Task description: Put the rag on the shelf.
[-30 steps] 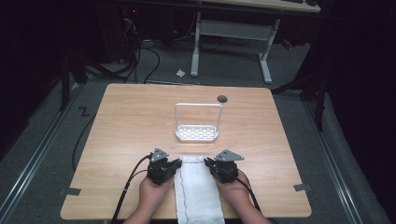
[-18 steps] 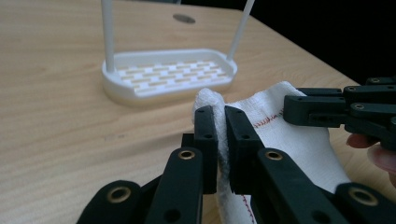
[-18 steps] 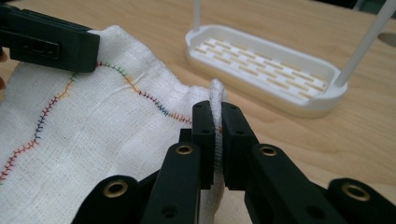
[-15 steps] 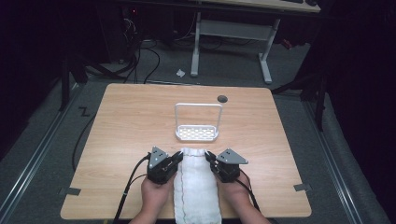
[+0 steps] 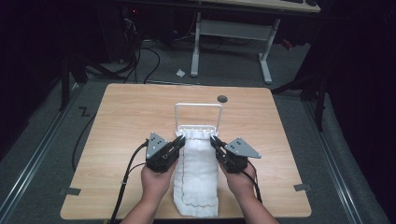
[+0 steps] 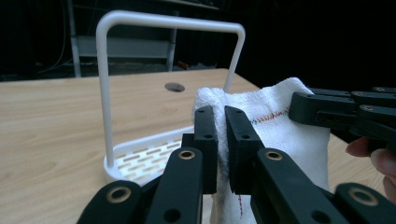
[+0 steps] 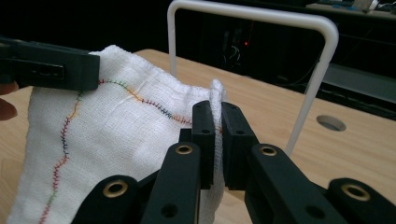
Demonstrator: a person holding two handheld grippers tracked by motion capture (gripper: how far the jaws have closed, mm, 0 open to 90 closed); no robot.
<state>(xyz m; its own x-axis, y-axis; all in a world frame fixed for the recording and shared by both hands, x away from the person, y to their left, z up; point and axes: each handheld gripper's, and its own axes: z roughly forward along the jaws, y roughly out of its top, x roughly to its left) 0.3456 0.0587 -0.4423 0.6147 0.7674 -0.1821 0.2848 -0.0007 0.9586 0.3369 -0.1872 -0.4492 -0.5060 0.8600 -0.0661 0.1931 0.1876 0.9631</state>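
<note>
Left gripper [image 5: 179, 141]: jaws pinched on the left top corner of the white cloth [image 5: 197, 175].
Cloth: stretched between both grippers, far edge lifted, near end lying on the wooden table [image 5: 121, 121]; coloured stitching along its border.
Rack [image 5: 198, 117]: white, upright, just beyond the cloth.
Right gripper [image 5: 215, 141]: jaws clamped on the cloth's right top corner.

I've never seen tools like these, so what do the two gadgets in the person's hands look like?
Both are black. The left gripper and right gripper each end in two flat jaws with small screw holes, on linked bars with brass-coloured pivots. Each carries a grey three-cornered plate on top and trails a black cable. The forearms show no sleeves.
</note>
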